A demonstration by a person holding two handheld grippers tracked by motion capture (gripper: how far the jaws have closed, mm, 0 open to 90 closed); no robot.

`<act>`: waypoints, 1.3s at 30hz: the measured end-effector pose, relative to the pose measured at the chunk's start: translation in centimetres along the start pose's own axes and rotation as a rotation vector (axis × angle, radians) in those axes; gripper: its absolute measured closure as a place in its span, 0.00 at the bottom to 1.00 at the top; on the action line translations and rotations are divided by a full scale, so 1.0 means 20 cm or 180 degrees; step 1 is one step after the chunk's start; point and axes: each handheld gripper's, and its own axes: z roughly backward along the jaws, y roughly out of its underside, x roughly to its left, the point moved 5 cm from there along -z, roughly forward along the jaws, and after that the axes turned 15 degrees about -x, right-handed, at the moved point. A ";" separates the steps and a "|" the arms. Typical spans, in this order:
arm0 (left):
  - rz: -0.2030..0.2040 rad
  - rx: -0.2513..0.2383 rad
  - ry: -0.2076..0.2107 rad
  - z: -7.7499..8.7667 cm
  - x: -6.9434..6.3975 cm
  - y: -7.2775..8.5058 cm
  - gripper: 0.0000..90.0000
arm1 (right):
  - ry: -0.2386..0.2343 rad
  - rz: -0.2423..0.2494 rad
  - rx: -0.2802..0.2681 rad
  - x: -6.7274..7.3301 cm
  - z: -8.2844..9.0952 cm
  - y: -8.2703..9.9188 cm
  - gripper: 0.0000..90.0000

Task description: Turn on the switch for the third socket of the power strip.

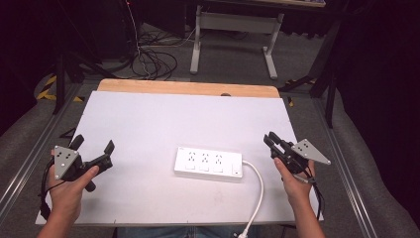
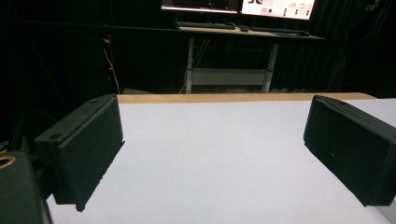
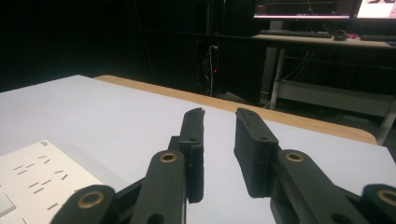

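A white power strip (image 1: 208, 163) with three socket groups is seen lying flat on the white tabletop (image 1: 148, 124), near the middle and toward the person's edge; a small switch is set at its right end, and a white cable (image 1: 258, 191) is led from that end in a curve down to the near edge of the table. The left gripper (image 1: 93, 146) is held in the person's left hand (image 1: 67, 191) over the left part of the table, well apart from the strip; its jaws are spread wide and nothing is held between them, as is confirmed in the left gripper view, where the two black pads (image 2: 81, 154) are seen far apart over bare white surface. The right gripper (image 1: 271, 140) is held in the right hand (image 1: 294, 181) near the right edge, beside the strip's right end but not touching it; its jaws are brought nearly together, with a narrow gap left between them and nothing gripped. In the right gripper view a corner of the strip is seen at the lower left. A strip of bare wood (image 1: 188, 88) is left uncovered along the far edge of the table, and a desk frame (image 1: 233, 34) and loose cables (image 1: 148, 62) are seen on the floor beyond.
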 end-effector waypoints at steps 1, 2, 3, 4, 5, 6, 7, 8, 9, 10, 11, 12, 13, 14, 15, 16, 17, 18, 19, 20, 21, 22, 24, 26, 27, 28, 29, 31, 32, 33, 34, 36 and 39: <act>0.0000 0.0000 0.0001 0.00 0.00 0.00 0.06 | -0.0017 0.0009 0.0018 0.00 0.00 0.00 0.87; -0.0001 0.0001 0.0001 0.00 0.00 0.00 0.06 | -0.0017 0.0009 0.0018 0.00 0.00 0.00 0.87; -0.0001 0.0001 0.0002 0.00 0.00 0.00 0.06 | -0.0029 0.0029 0.0026 0.00 0.01 0.00 0.88; -0.0002 0.0002 0.0002 0.00 0.00 0.00 0.06 | -0.0037 0.0015 0.0040 0.00 0.01 -0.01 0.92; -0.0004 0.0001 0.0004 0.00 0.00 0.00 0.06 | -0.0048 0.0039 0.0058 0.00 0.01 0.00 0.93; -0.0003 0.0002 0.0005 0.00 0.00 0.00 0.06 | -0.0054 0.0045 0.0071 0.00 0.01 0.00 0.95; -0.0001 0.0000 0.0002 0.00 0.00 0.00 0.06 | -0.0054 0.0045 0.0071 0.00 0.01 0.00 0.95; 0.0001 0.0002 0.0001 0.00 0.00 0.00 0.06 | -0.0048 -0.0036 0.0100 0.00 0.01 0.00 0.97; 0.0001 0.0001 0.0001 0.00 0.00 0.00 0.06 | -0.0048 -0.0036 0.0100 0.00 0.01 0.00 0.97; 0.0000 0.0000 0.0003 0.00 0.00 0.00 0.06 | -0.0070 -0.0094 0.0127 0.00 0.01 0.00 0.99; 0.0001 0.0001 0.0002 0.00 0.00 0.00 0.06 | -0.0079 -0.0110 0.0134 0.00 0.01 0.00 1.00; 0.0002 0.0003 0.0002 0.00 0.00 0.00 0.06 | -0.0079 -0.0110 0.0134 0.00 0.01 0.00 1.00; 0.0005 0.0005 0.0004 0.00 0.00 0.00 0.06 | -0.0093 -0.0112 0.0145 0.00 0.01 0.00 1.00; 0.0004 0.0005 0.0004 0.00 0.00 0.00 0.06 | -0.0107 -0.0117 0.0153 0.00 0.01 0.00 1.00; 0.0000 0.0003 0.0006 0.00 0.00 0.00 0.06 | -0.0109 -0.0104 0.0165 0.00 0.01 0.00 1.00; -0.0007 0.0003 0.0005 0.00 0.00 0.00 0.06 | -0.0110 -0.0088 0.0175 0.00 0.01 0.00 1.00; -0.0001 0.0005 0.0006 0.00 0.00 0.00 0.06 | -0.0110 -0.0098 0.0177 0.00 0.01 0.00 1.00; 0.0001 0.0004 0.0006 0.00 0.00 0.00 0.06 | -0.0103 -0.0074 0.0190 0.00 0.01 0.00 1.00; 0.0001 0.0004 0.0006 0.00 0.00 0.00 0.06 | -0.0103 -0.0074 0.0190 0.00 0.01 0.00 1.00; 0.0001 0.0003 0.0006 0.00 0.00 0.00 0.06 | -0.0102 -0.0075 0.0193 0.00 0.01 -0.01 1.00; 0.0001 0.0004 0.0007 0.00 0.00 0.00 0.06 | -0.0098 -0.0074 0.0191 0.00 0.01 -0.01 1.00; -0.0004 0.0005 0.0004 0.00 0.00 0.00 0.06 | -0.0098 -0.0075 0.0194 0.00 0.01 -0.01 1.00; -0.0003 0.0006 0.0005 0.00 0.00 0.00 0.06 | -0.0104 -0.0083 0.0197 0.00 0.01 -0.01 1.00; -0.0008 0.0008 0.0003 0.00 0.00 0.00 0.06 | -0.0112 -0.0079 0.0208 0.00 0.01 -0.01 1.00; -0.0007 0.0009 0.0003 0.00 0.00 0.00 0.06 | -0.0112 -0.0079 0.0208 0.00 0.01 -0.01 1.00; -0.0010 0.0011 0.0005 0.00 0.00 0.00 0.06 | -0.0114 -0.0080 0.0202 0.00 0.01 -0.01 1.00; -0.0012 0.0012 0.0006 0.00 0.00 0.00 0.06 | -0.0117 -0.0081 0.0202 0.00 0.01 -0.01 1.00; -0.0015 0.0017 0.0010 0.00 0.00 0.00 0.06 | -0.0128 -0.0074 0.0213 0.01 0.01 -0.01 1.00; -0.0014 0.0018 0.0009 0.00 0.00 0.00 0.06 | -0.0128 -0.0074 0.0213 0.01 0.01 -0.01 1.00; -0.0017 0.0018 0.0010 0.00 0.00 0.00 0.06 | -0.0137 -0.0077 0.0215 0.01 0.01 -0.01 1.00; -0.0017 0.0017 0.0010 0.00 0.00 0.00 0.06 | -0.0141 -0.0082 0.0217 0.01 0.00 -0.01 1.00; -0.0017 0.0019 0.0010 0.00 0.00 0.00 0.06 | -0.0160 -0.0072 0.0218 0.02 0.00 -0.01 1.00; -0.0018 0.0019 0.0012 0.00 0.00 0.00 0.06 | -0.0180 -0.0069 0.0219 0.02 0.00 -0.01 1.00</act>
